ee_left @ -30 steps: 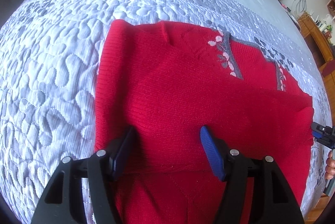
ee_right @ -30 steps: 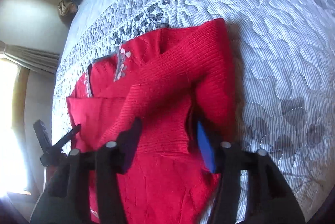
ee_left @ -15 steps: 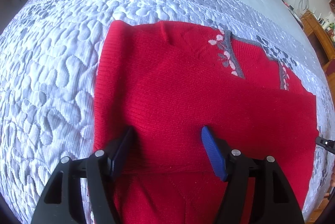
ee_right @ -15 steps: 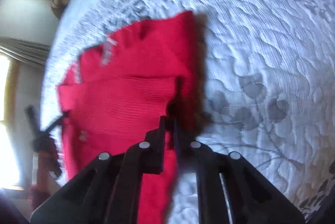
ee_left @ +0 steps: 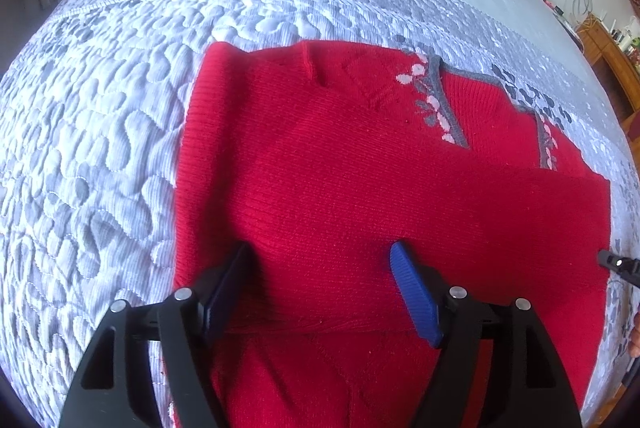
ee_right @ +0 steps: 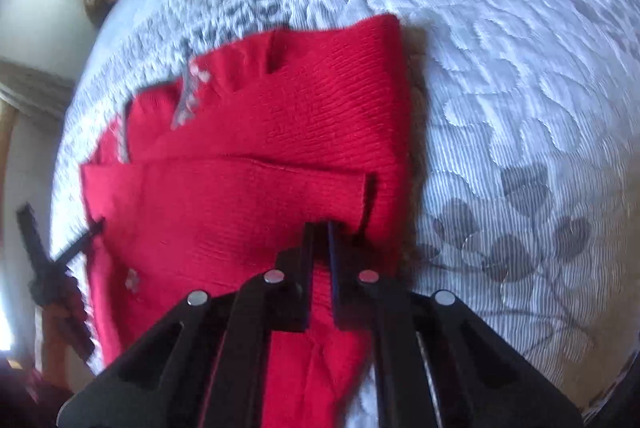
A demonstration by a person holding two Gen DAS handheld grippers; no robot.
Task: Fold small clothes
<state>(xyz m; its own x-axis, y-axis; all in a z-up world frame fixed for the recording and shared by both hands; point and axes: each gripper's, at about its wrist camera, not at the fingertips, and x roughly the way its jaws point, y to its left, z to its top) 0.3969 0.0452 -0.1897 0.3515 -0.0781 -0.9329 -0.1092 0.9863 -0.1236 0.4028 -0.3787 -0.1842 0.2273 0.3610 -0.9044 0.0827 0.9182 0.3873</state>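
The red sweater (ee_left: 360, 196) lies part-folded on the bed (ee_left: 100, 128), long axis left to right. Left gripper (ee_left: 320, 292) hovers wide over its near-left part, fingers opening; right gripper (ee_right: 320, 248), narrow and opening, pinches the near-right sleeve fold.

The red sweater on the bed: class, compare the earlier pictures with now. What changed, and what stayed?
The right claw narrowed onto the red sweater and now parts slightly; the sleeve, once slanting, lies straight across. The left claw widened, gripping nothing. The quilt stayed.
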